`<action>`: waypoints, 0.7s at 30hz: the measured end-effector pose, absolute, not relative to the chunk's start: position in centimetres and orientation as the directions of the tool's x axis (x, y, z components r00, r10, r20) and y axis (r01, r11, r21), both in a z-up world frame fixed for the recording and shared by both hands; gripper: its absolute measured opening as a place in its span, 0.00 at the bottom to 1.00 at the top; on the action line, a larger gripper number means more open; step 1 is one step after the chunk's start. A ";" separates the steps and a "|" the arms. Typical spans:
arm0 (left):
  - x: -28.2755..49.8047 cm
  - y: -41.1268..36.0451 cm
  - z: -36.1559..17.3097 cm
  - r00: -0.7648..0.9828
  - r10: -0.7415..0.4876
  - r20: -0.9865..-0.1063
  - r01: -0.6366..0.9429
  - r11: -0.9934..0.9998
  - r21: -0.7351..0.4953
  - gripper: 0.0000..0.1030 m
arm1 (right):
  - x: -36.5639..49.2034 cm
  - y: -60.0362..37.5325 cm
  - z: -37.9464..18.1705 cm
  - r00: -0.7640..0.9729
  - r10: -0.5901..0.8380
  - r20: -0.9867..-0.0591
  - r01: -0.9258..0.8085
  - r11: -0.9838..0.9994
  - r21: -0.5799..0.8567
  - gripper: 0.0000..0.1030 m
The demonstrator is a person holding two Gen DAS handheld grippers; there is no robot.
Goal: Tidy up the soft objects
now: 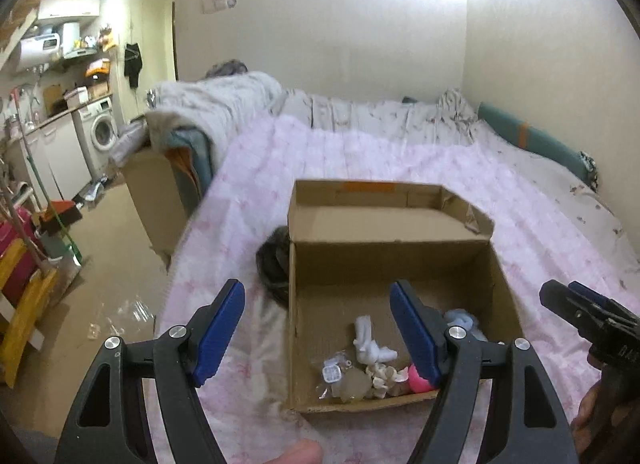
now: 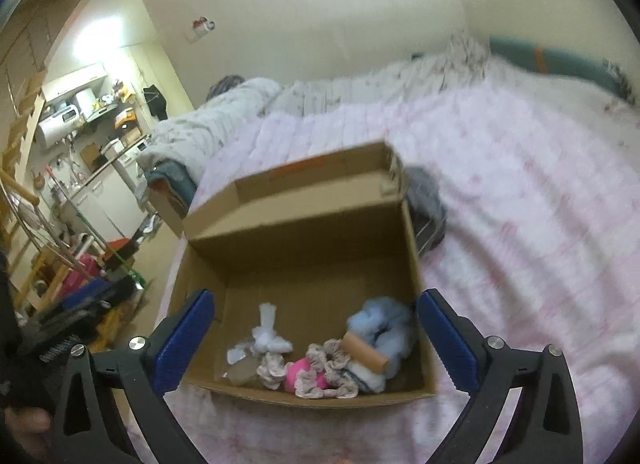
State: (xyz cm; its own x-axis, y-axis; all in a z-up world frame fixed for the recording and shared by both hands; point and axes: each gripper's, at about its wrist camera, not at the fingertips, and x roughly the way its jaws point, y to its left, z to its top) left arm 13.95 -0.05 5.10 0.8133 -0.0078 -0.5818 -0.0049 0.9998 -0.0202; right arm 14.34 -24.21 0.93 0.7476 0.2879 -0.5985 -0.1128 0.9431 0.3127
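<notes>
So, setting: a bed covered with a pale pink patterned quilt (image 1: 360,151) is seen in both wrist views, with a kitchen corner and a white washing machine (image 1: 100,131) off to the left.
Box: an open brown cardboard box with its lid flap folded back (image 1: 394,260) is set on the quilt, near the bed's near edge.
Box contents: the soft stuff is all gathered along the near wall of the box. A knotted white cloth bundle (image 2: 269,334), a fluffy light-blue plush piece (image 2: 380,324), a bright pink ball (image 2: 298,374), frilly beige scrunchies (image 2: 328,370), a short brown cardboard tube (image 2: 366,351) and a crinkly clear plastic wrapper (image 2: 240,364) are piled together there.
Tube: it is laid across the blue plush, tilted.
Left gripper (image 1: 318,330): the blue-padded fingers are spread apart, nothing is pinched between them, and it is held above the box's near left corner. One finger (image 1: 416,334) is seen over the box contents, the other over the quilt.
Right gripper (image 2: 316,342): the fingers are spread very wide, nothing is gripped, and the box's near end is framed between them from above.
Beside the box: a dark grey fabric item (image 2: 426,191) is tucked against the outside of the box wall; what it is can't be told.
Hands: a fingertip (image 1: 302,452) is glimpsed at the bottom edge of the left view.
</notes>
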 end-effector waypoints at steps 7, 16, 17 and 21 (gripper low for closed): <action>10.7 2.5 6.4 0.770 -0.035 -0.637 -0.044 0.993 -0.107 0.72 | 10.4 -24.1 4.0 0.785 0.281 -0.552 -0.134 0.947 0.291 1.00; 5.0 4.0 6.9 0.796 -0.002 -0.606 -0.068 0.993 -0.092 0.76 | 5.4 -22.8 6.6 0.800 0.277 -0.533 -0.169 0.955 0.244 1.00; 4.4 4.2 6.9 0.805 -0.006 -0.593 -0.063 0.993 -0.096 0.76 | 5.1 -22.6 6.4 0.798 0.279 -0.534 -0.173 0.955 0.241 1.00; 3.9 4.0 5.6 0.795 0.012 -0.607 -0.071 0.995 -0.073 0.80 | 4.2 -22.4 5.2 0.784 0.286 -0.551 -0.177 0.954 0.243 1.00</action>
State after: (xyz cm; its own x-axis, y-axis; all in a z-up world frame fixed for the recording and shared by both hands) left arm 3.85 4.02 5.56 0.7949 0.0120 -0.6067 -0.0708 0.9948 -0.0730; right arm 4.17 -22.39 5.23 0.7836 0.2862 -0.5514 -0.1773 0.9537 0.2430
